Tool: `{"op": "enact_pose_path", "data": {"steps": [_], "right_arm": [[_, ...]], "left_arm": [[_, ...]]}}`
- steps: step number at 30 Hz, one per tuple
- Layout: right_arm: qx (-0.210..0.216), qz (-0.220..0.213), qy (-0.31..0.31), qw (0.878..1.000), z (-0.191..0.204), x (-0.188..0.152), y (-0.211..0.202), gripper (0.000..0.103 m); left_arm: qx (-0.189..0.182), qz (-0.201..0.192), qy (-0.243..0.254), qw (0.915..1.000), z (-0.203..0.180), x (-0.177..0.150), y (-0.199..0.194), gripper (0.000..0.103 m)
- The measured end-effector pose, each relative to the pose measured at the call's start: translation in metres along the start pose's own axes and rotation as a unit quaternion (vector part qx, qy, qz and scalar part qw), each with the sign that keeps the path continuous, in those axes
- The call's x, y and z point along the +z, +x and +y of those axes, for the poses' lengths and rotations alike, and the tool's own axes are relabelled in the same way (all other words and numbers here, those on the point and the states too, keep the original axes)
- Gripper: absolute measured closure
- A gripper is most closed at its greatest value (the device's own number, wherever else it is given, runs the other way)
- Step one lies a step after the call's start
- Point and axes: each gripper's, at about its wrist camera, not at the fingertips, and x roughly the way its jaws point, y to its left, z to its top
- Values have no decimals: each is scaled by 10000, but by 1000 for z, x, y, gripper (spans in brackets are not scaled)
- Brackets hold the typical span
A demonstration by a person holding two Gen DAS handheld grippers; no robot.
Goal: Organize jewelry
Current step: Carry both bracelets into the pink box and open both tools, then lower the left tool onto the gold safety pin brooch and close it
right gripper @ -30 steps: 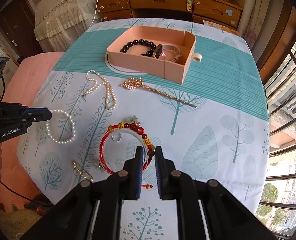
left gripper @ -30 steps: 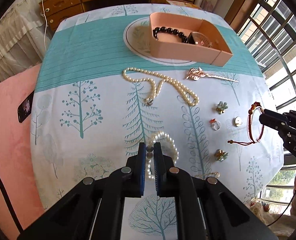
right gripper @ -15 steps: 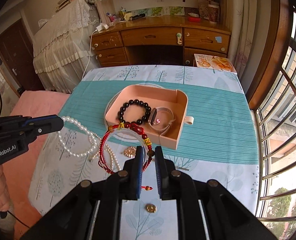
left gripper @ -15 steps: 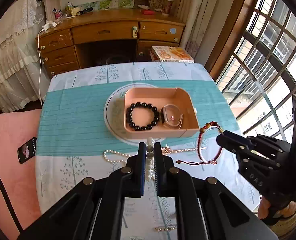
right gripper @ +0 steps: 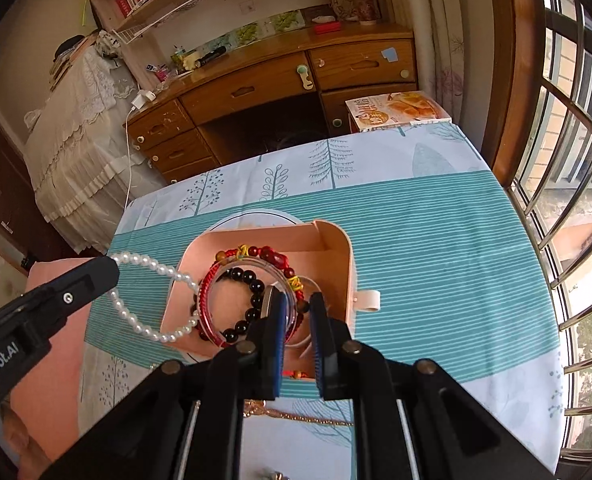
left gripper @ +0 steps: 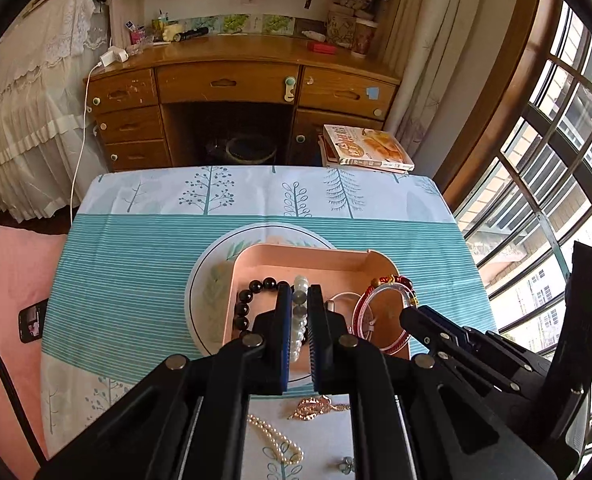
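My left gripper (left gripper: 299,295) is shut on a white pearl bracelet (left gripper: 298,322), held above the pink box (left gripper: 316,255). In the right wrist view that pearl bracelet (right gripper: 148,265) hangs as a loop from the left gripper (right gripper: 108,272) over the box's left edge. My right gripper (right gripper: 299,303) is shut on a red cord bracelet (right gripper: 252,254) with coloured beads, over the pink box (right gripper: 338,248). A black bead bracelet (right gripper: 254,282) and a watch lie inside the box. The right gripper (left gripper: 410,315) holds the red bracelet (left gripper: 380,284) over the box's right half.
The box sits on a round white plate (left gripper: 206,280) on a tree-print cloth. A gold hairpin (left gripper: 316,406), a pearl necklace (left gripper: 276,440) and an earring (left gripper: 348,465) lie nearer me. A phone (left gripper: 32,318) lies left; a wooden desk (left gripper: 232,84) stands beyond the table.
Both grippers lifted their bracelets off the cloth and carried them forward. They now hang over the pink box instead of the near part of the table.
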Motion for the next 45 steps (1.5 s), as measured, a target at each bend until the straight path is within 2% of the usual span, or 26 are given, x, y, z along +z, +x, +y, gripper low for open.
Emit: {"op": "enact_pose_path", "data": {"steps": [5, 6, 7, 8, 9, 10, 12, 16, 23, 30, 38, 39, 41, 45], "right_arm": [[82, 126, -26, 9999, -1, -4, 20, 90], [109, 141, -53, 9998, -2, -5, 23, 90], [117, 178, -91, 9997, -2, -6, 26, 90], [108, 206, -123, 9997, -2, -8, 27, 90], [82, 215, -149, 9996, -2, -10, 28, 90], [63, 214, -188, 9996, -1, -12, 28, 90], [50, 188, -284, 9994, 1, -16, 25, 90], [52, 118, -439, 9990, 3, -25, 15, 90], [102, 41, -450, 9989, 3, -36, -3, 90], [72, -260, -541, 9982, 7, -43, -32, 90], [211, -473, -706, 9962, 17, -54, -69, 90], [226, -489, -763, 9956, 19, -57, -74, 90], [272, -471, -874, 9947, 22, -62, -81, 90], [327, -372, -1063, 9931, 27, -74, -90, 90]], "left_arm": [[112, 289, -135, 9994, 9, -7, 42, 97], [143, 340, -148, 9992, 10, -9, 48, 91], [169, 389, -159, 9990, 12, -11, 53, 69], [186, 434, -160, 9988, 14, -13, 56, 54], [197, 423, -189, 9987, 16, -16, 57, 23], [195, 334, -243, 9990, 19, -18, 56, 11], [158, 154, -294, 9993, 23, -22, 49, 11], [76, 104, -335, 9994, 29, -29, 36, 11], [164, -174, -512, 9984, 44, -42, 8, 11], [348, -357, -285, 9984, 46, -53, -23, 11], [310, -684, -207, 9970, 59, -71, -69, 11], [321, -733, -193, 9966, 60, -73, -75, 10], [345, -800, -164, 9961, 64, -79, -85, 2], [451, -858, -62, 9953, 68, -94, -99, 1]]}}
